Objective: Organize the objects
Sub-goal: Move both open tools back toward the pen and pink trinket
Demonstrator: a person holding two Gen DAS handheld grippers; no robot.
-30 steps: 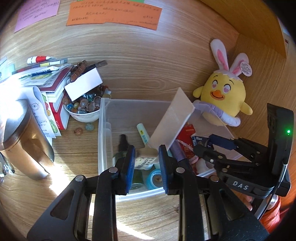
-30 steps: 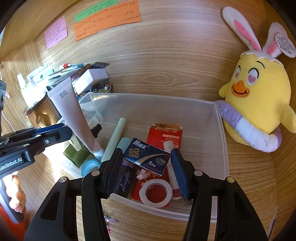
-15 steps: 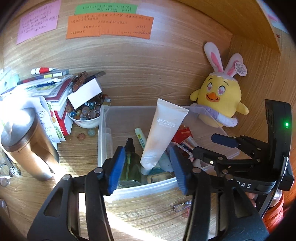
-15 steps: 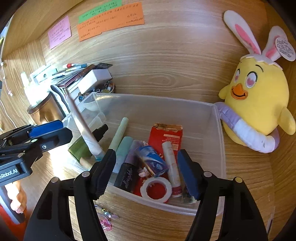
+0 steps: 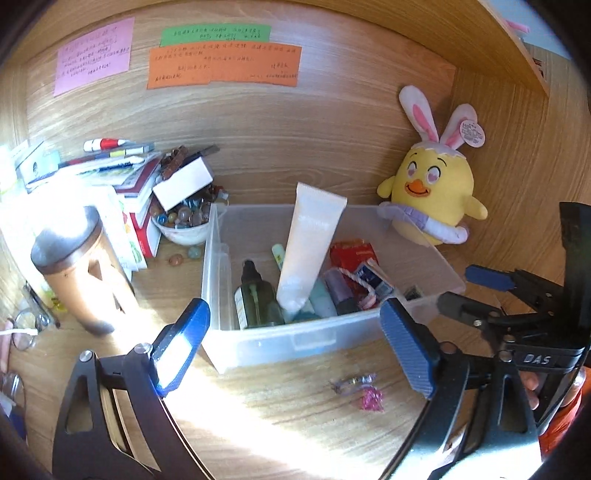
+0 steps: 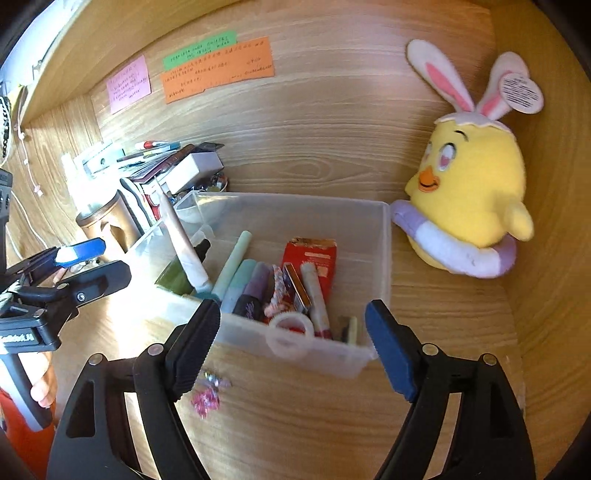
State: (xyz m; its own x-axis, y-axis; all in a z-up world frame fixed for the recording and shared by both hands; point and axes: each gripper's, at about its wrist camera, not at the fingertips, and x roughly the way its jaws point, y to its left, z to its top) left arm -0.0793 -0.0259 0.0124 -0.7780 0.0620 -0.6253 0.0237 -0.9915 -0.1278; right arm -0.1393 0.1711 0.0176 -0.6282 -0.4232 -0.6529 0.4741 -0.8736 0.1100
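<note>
Both fisheye views slant down over the wooden surface [image 5: 280, 417] from near its front edge, close to the clear bin [image 5: 258, 343]. The left wrist view faces it straight ahead at 12 o'clock, with the plush chick [image 5: 436, 199] at 2 o'clock. The right wrist view looks from the bin's right, with the chick [image 6: 476, 192] nearer. Both views share the bin [image 6: 332, 354], the chick and the wall notes [image 5: 221, 66].

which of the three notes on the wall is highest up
The green note. It sits above the orange note, its lower edge touching the orange one's top, and its top edge is higher than the pink note to the left.

wooden desk [image 5: 280, 417], clear bin [image 5: 295, 339], plush chick [image 5: 436, 192]
</note>
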